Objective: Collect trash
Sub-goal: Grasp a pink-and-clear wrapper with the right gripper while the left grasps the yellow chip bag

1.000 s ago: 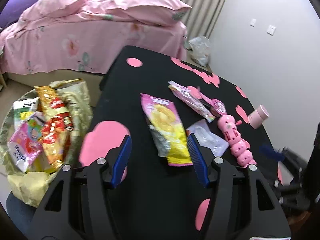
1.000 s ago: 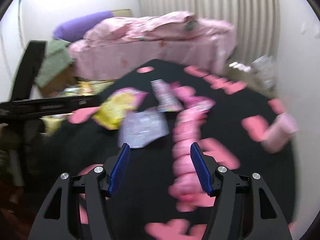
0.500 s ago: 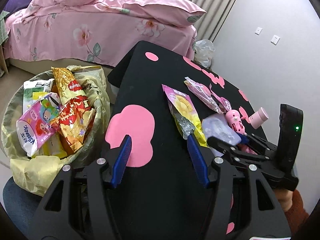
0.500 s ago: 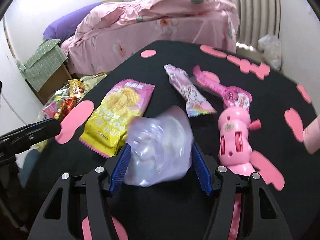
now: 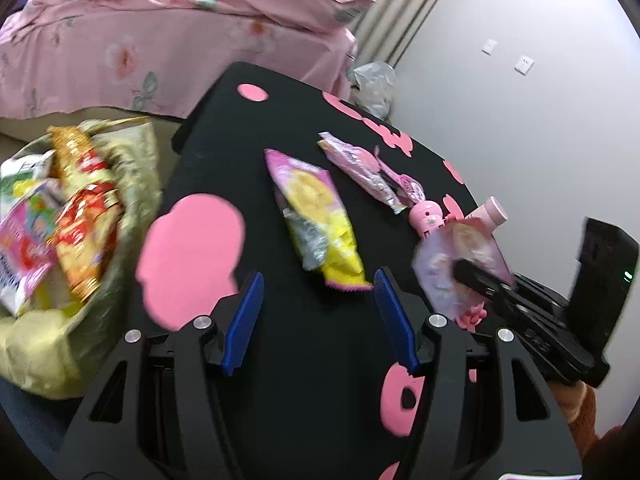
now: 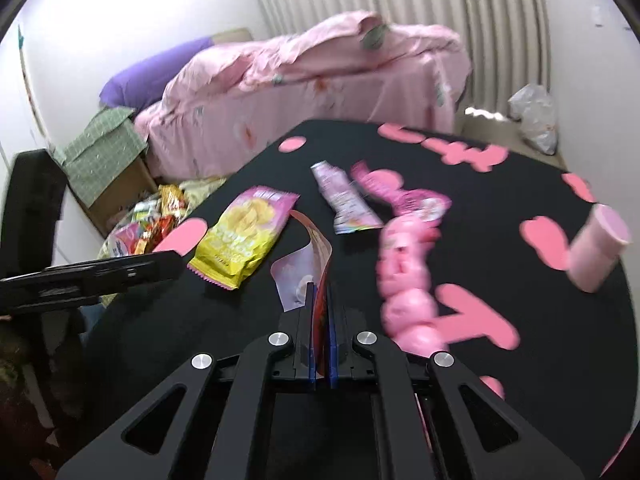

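Since half second ago: right gripper [image 6: 319,300] closing on pale wrapper [image 6: 298,276], lifting. Trash bin [image 6: 132,236] lying at ten o'clock, nearer left gripper [image 5: 316,320], gaping empty.

Home bedroom. Bed [image 6: 304,92] with pink floral bedding filled upper left of frame; pleated curtains [image 6: 400,4] behind it; wall switches [image 5: 506,56] at upper right.

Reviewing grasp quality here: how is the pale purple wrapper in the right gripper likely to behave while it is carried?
Probably floppy: the pale purple wrapper curls over above the shut right gripper instead of standing flat. Likely very light, since it looks like thin film pinched at one edge without sagging far. It may flap or slip, because the left wrist view shows most of it hanging free of the fingers.
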`<move>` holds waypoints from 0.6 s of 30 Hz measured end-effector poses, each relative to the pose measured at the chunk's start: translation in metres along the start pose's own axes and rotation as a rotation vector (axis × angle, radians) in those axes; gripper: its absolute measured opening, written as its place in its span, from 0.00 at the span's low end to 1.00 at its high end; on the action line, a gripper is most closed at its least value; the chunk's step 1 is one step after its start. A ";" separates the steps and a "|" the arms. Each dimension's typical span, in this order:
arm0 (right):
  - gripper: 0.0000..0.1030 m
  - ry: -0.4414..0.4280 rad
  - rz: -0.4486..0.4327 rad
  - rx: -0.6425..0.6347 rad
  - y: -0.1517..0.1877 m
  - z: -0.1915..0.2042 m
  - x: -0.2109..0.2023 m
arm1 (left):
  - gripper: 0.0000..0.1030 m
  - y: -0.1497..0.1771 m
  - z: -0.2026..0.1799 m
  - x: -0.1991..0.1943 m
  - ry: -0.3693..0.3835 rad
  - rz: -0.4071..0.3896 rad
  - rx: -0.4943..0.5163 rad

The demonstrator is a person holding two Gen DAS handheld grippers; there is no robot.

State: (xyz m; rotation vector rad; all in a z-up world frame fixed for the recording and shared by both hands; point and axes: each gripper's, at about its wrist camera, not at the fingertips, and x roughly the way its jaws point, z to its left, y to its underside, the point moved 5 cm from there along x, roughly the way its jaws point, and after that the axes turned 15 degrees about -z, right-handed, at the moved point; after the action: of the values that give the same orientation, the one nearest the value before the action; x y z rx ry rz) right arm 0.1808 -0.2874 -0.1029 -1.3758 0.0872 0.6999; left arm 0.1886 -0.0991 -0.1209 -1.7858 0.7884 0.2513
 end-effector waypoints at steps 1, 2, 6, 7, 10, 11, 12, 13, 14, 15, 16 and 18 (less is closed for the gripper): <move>0.05 0.005 -0.007 0.012 -0.001 -0.004 -0.005 | 0.53 -0.004 -0.005 0.007 -0.017 -0.002 0.030; 0.05 0.010 -0.018 0.028 -0.002 -0.010 -0.012 | 0.53 -0.006 -0.007 0.011 -0.032 0.000 0.045; 0.05 0.037 -0.054 0.057 -0.003 -0.027 -0.030 | 0.53 -0.007 -0.008 0.025 -0.103 0.043 0.018; 0.05 0.044 -0.059 0.062 -0.002 -0.031 -0.032 | 0.53 -0.002 -0.008 0.029 -0.120 0.062 0.000; 0.05 0.046 -0.060 0.091 0.003 -0.038 -0.034 | 0.52 0.003 -0.011 0.031 -0.152 0.048 -0.006; 0.05 0.045 -0.058 0.097 0.004 -0.040 -0.033 | 0.50 0.004 -0.012 0.032 -0.152 0.049 -0.006; 0.05 0.044 -0.055 0.098 0.006 -0.040 -0.033 | 0.47 0.004 -0.015 0.035 -0.153 0.043 -0.005; 0.05 0.042 -0.054 0.098 0.007 -0.039 -0.032 | 0.39 0.004 -0.016 0.038 -0.155 0.044 0.001; 0.05 0.040 -0.053 0.094 0.007 -0.038 -0.032 | 0.33 0.004 -0.017 0.041 -0.166 0.040 0.011; 0.05 0.041 -0.054 0.089 0.007 -0.037 -0.032 | 0.29 0.003 -0.017 0.043 -0.180 0.027 0.024; 0.05 0.045 -0.057 0.081 0.007 -0.036 -0.033 | 0.22 0.002 -0.015 0.045 -0.194 0.024 0.030; 0.05 0.051 -0.067 0.072 0.005 -0.034 -0.038 | 0.15 0.002 -0.012 0.044 -0.180 0.018 0.012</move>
State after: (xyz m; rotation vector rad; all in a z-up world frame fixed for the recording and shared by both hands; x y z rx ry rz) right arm 0.1596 -0.3335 -0.0983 -1.3214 0.1053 0.6008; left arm 0.2187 -0.1275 -0.1413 -1.7179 0.6765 0.4128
